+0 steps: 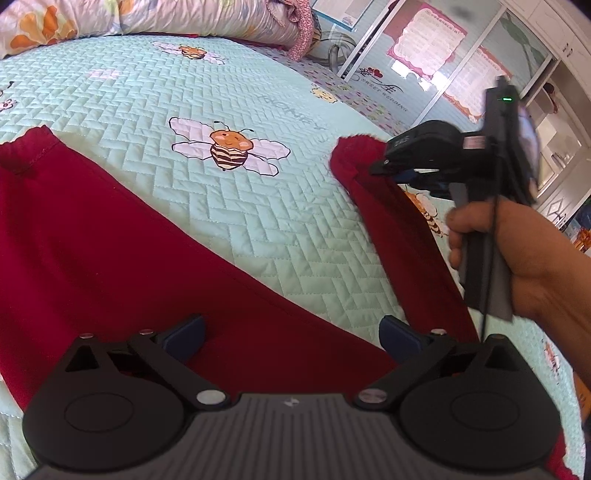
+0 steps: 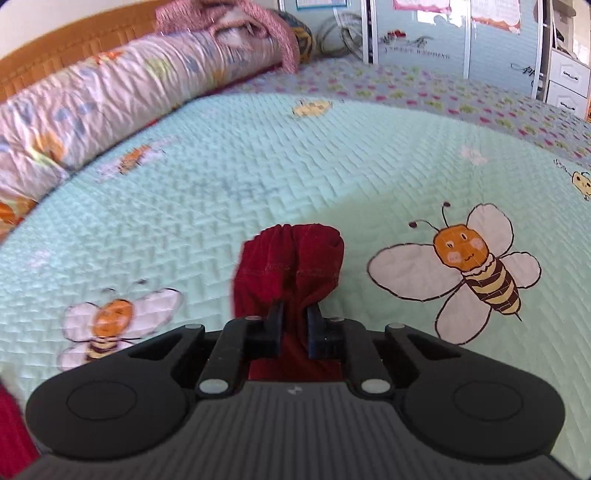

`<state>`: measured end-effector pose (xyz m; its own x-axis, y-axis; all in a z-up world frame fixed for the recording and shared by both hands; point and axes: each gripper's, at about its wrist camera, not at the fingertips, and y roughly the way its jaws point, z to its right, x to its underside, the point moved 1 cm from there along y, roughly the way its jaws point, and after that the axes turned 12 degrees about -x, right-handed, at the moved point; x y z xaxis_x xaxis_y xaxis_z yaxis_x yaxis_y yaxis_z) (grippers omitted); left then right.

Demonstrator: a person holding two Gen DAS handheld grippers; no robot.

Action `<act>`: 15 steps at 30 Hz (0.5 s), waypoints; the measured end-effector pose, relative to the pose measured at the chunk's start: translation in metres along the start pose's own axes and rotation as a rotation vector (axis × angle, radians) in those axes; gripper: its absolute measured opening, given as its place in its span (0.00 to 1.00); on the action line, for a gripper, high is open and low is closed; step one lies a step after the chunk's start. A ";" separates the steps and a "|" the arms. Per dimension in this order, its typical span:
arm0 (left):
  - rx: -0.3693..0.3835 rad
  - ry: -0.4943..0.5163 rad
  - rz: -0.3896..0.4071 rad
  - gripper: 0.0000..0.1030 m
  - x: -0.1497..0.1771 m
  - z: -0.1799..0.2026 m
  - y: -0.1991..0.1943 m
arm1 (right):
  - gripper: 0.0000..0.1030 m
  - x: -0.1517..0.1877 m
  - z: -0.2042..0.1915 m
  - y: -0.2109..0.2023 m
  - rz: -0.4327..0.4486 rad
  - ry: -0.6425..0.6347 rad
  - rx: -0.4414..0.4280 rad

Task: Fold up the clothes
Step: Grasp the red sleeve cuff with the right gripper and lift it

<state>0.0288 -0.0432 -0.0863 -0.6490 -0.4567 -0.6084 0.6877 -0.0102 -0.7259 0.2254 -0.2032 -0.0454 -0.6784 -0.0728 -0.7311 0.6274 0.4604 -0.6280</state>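
Dark red trousers (image 1: 110,251) lie spread on the bee-print bedspread (image 1: 236,214), legs pointing away in a V. The left leg's cuff (image 1: 26,147) rests flat at the far left. My left gripper (image 1: 291,338) hovers open over the crotch area, nothing between its blue pads. My right gripper (image 2: 295,325) is shut on the right leg's cuff (image 2: 291,258), which bunches up past its fingers. The left wrist view shows that right gripper (image 1: 391,164), held by a hand (image 1: 517,251), pinching the lifted cuff (image 1: 351,155) at the right.
A rolled floral quilt (image 2: 110,96) and a pink knitted cloth (image 2: 255,29) lie along the headboard side. Glass cabinet doors (image 1: 424,55) and white drawers (image 2: 569,81) stand past the bed's far edge. Open bedspread lies between the two trouser legs.
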 end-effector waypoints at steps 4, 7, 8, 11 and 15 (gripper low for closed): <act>0.025 -0.020 -0.007 1.00 -0.002 -0.005 -0.001 | 0.13 0.007 -0.021 -0.036 0.050 -0.029 -0.039; 0.031 -0.015 -0.005 1.00 -0.002 -0.005 -0.002 | 0.13 0.013 -0.033 -0.071 0.096 -0.042 -0.077; 0.029 -0.009 -0.003 1.00 -0.002 -0.005 -0.003 | 0.13 0.016 -0.036 -0.082 0.106 -0.036 -0.088; 0.012 0.008 0.011 1.00 -0.001 -0.005 -0.009 | 0.13 0.025 -0.044 -0.112 0.132 -0.027 -0.107; -0.007 -0.027 0.053 1.00 -0.004 -0.016 -0.020 | 0.13 0.041 -0.055 -0.145 0.169 -0.082 -0.087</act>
<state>0.0123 -0.0271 -0.0740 -0.6029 -0.4799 -0.6374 0.7184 0.0209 -0.6953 0.0853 -0.2242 0.0303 -0.5304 -0.0586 -0.8457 0.6920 0.5464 -0.4718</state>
